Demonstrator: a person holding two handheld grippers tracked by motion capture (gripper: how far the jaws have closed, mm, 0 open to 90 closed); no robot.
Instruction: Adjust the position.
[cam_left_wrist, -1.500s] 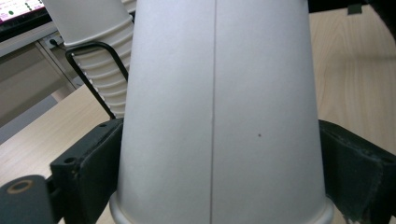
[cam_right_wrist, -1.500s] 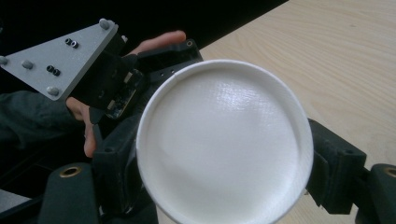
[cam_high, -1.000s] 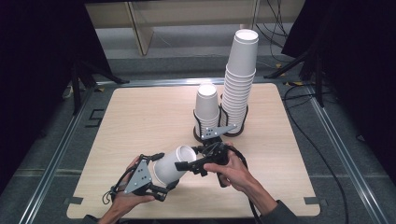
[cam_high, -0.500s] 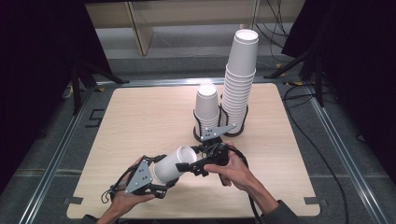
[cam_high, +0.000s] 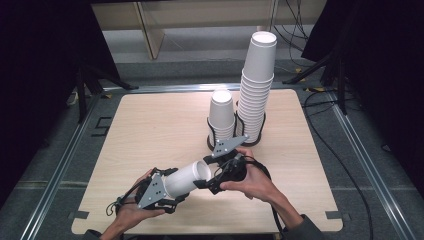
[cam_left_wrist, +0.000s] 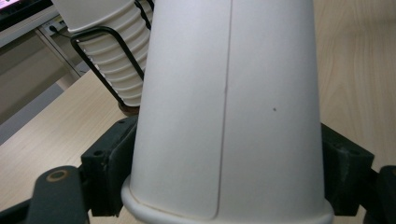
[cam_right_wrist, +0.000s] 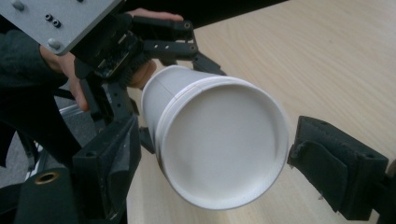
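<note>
Closing just now, my left gripper (cam_high: 172, 192) jaws clamp the paper cup (cam_high: 187, 177) above the worktop's (cam_high: 150, 125) near edge; right gripper (cam_high: 212, 185) jaws stand apart. Squeezing harder could crush it.

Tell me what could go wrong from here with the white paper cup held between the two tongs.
1. The left tongs have just closed on the white paper cup near its rim; thin paper may crumple there.
2. The right tongs stand open around the cup's closed base, pads apart from it; closing there might dent or twist it.
3. The tall stack of white paper cups in its black wire holder stands close behind; a careless swing could topple it.
</note>
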